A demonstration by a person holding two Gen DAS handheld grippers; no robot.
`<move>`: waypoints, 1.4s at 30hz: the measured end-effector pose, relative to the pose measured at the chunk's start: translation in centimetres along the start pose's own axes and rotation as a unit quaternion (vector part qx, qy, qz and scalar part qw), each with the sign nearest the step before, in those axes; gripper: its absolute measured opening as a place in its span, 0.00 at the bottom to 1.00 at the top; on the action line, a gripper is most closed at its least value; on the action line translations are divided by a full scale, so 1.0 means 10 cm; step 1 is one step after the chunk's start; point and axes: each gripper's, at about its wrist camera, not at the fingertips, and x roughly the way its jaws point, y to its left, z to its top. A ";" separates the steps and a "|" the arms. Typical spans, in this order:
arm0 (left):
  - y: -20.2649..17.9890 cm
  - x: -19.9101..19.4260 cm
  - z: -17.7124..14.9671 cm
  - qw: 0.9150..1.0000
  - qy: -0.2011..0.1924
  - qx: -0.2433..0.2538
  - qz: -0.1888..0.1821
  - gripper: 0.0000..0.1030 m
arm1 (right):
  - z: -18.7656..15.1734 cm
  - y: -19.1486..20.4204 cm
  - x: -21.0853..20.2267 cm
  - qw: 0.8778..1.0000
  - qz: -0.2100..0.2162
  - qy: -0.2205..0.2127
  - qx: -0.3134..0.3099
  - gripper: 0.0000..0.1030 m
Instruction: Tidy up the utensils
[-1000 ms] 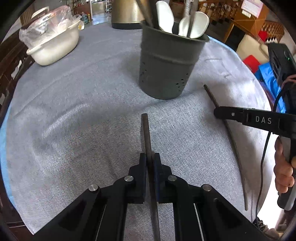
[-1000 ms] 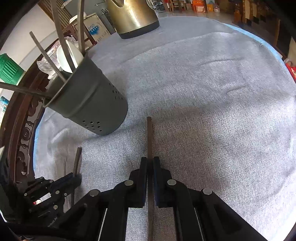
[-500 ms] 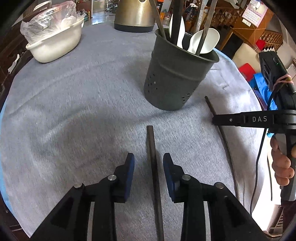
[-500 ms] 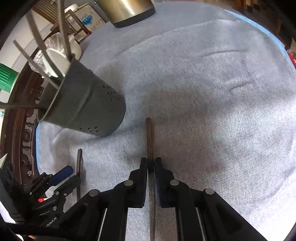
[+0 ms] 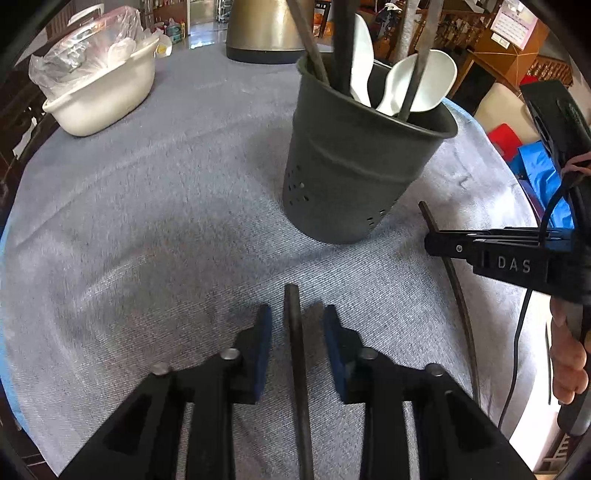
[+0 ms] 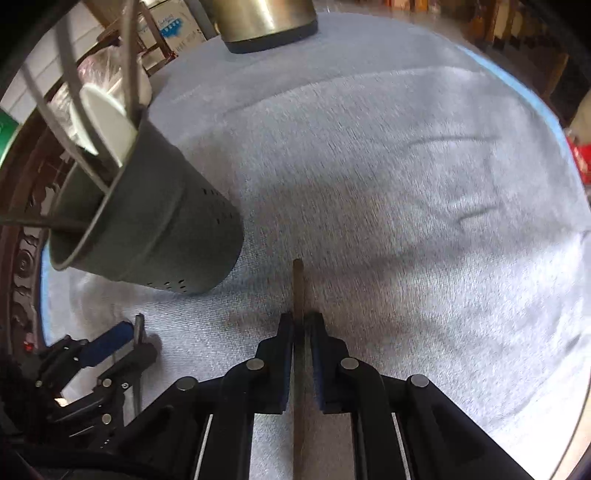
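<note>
Grey cloth on bench (image 5: 155,229), dark holder (image 5: 354,173) upright with spoons, left hand-held gripper (image 5: 297,332) near holder, jaws just closing, apart around chopstick (image 5: 295,339) without touching, right hand-held gripper (image 6: 303,328) beside holder, clamped on second chopstick (image 6: 298,284)

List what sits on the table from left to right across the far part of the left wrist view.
White basin with a plastic bag → gold kettle base → dark utensil holder with white spoons → right tool, shut on a chopstick.
</note>
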 end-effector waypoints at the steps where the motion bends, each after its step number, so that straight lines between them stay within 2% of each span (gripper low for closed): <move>1: -0.03 0.00 -0.01 1.000 -0.002 0.001 0.003 0.17 | 0.01 0.03 0.00 1.000 -0.007 -0.004 -0.007 0.09; 3: -0.06 0.01 -0.03 1.000 -0.008 0.000 0.009 0.08 | 0.00 0.06 0.00 1.000 -0.020 -0.013 -0.020 0.07; 7: -0.11 -0.08 -0.11 0.999 -0.025 -0.004 0.021 0.08 | -0.04 0.11 -0.01 0.999 -0.027 -0.030 -0.034 0.06; 15: -0.28 -0.60 -0.27 0.994 -0.092 0.004 0.062 0.07 | -0.25 -0.07 -0.30 0.996 0.037 -0.078 -0.007 0.06; 25: -0.46 -1.23 -0.30 0.981 -0.171 0.017 0.095 0.07 | -0.51 -0.05 -0.88 0.983 0.103 -0.153 -0.006 0.06; 30: -0.52 -1.47 -0.33 0.974 -0.200 0.018 0.103 0.07 | -0.69 0.00 -1.25 0.974 0.122 -0.189 -0.014 0.06; 42: -0.54 -1.91 -0.39 0.963 -0.249 0.008 0.107 0.07 | -0.87 0.22 -1.69 0.961 0.133 -0.241 -0.038 0.06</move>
